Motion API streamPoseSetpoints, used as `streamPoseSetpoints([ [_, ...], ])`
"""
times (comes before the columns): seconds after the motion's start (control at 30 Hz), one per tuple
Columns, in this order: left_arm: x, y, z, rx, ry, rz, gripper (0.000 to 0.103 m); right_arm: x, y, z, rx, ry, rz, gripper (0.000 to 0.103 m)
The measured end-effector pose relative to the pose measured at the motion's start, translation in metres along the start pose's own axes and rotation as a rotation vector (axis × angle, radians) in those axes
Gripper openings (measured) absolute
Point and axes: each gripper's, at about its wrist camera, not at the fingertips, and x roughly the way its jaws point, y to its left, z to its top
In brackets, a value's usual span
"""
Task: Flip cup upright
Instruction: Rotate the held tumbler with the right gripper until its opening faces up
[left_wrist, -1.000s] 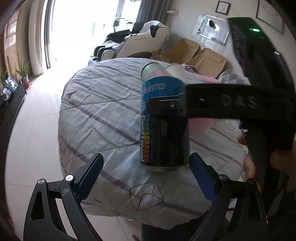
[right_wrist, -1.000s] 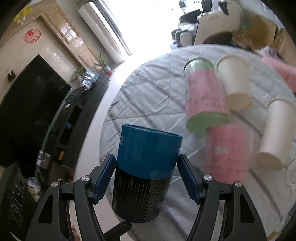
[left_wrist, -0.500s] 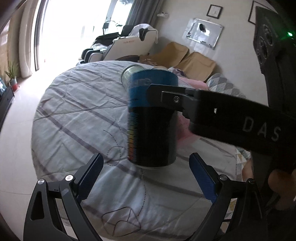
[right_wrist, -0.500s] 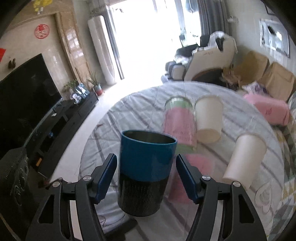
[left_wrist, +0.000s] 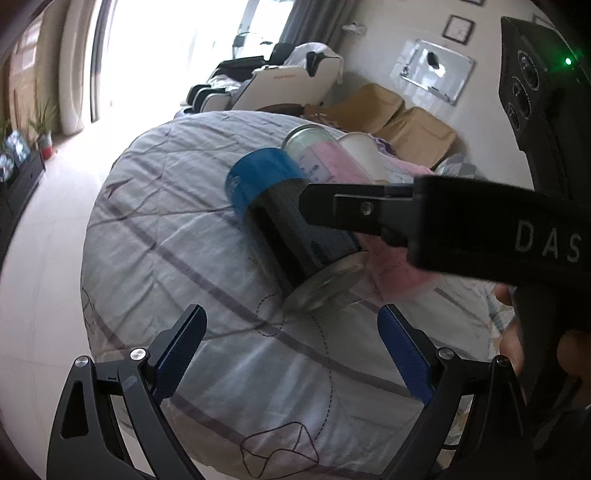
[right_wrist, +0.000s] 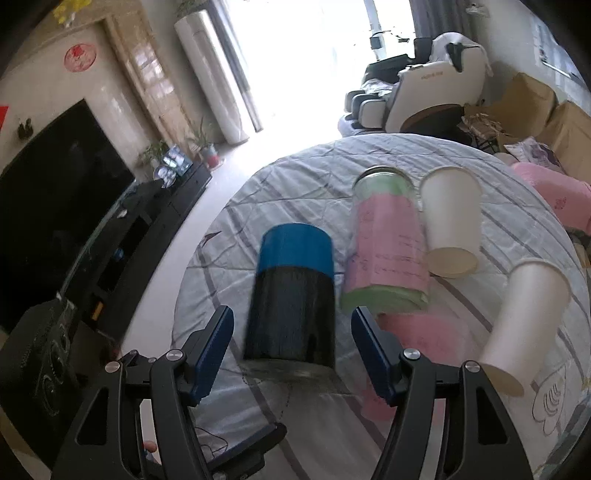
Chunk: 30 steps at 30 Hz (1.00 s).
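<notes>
Grey quilted cloth (right_wrist: 295, 177) covers the round table in a bright living room, and the blue-and-black cup (right_wrist: 291, 295) sits on it directly between the two fingers of the right gripper (right_wrist: 291, 314), its blue end pointing away from the claw and its black end nearest the palm. That claw stands apart: a clear gap shows on each side between the blue pads and the cup wall, so nothing clamps the cup. From the left wrist view the cup leans steeply, only the edge of its metal base touching the cloth, with one right finger lying across its upper side. The left gripper (left_wrist: 291, 312) hovers just short of that base, jaws spread wide and empty. Just beyond the right-hand finger of the right claw lies a pink-labelled jar (right_wrist: 384, 251) on its side, with a pink packet (right_wrist: 417, 328) beside it; further to that side lie two white paper cups (right_wrist: 452, 218), also tipped over. The flip looks unfinished, since the cup is tilted and unsupported. The likely failure is the cup toppling onto its side and rolling into the jar, because the soft, wrinkled quilt gives the narrow base rim little footing. Closing the fingers off-centre on the slick wall could also squirt it forward.
</notes>
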Motion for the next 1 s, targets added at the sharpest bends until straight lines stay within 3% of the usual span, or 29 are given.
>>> streamPoseSetpoints([
  [0.57,0.004,0.018,0.035,-0.045,-0.021,0.070,0.097,0.054,0.003,0.045,-0.048,0.244,0.024,0.068],
  [0.73,0.017,0.025,0.036,-0.067,-0.007,0.040,0.100,0.076,0.000,0.054,-0.071,0.330,0.013,0.068],
  [1.0,0.019,0.022,0.037,-0.082,-0.007,-0.021,0.101,0.088,0.011,0.059,-0.142,0.390,-0.006,0.069],
])
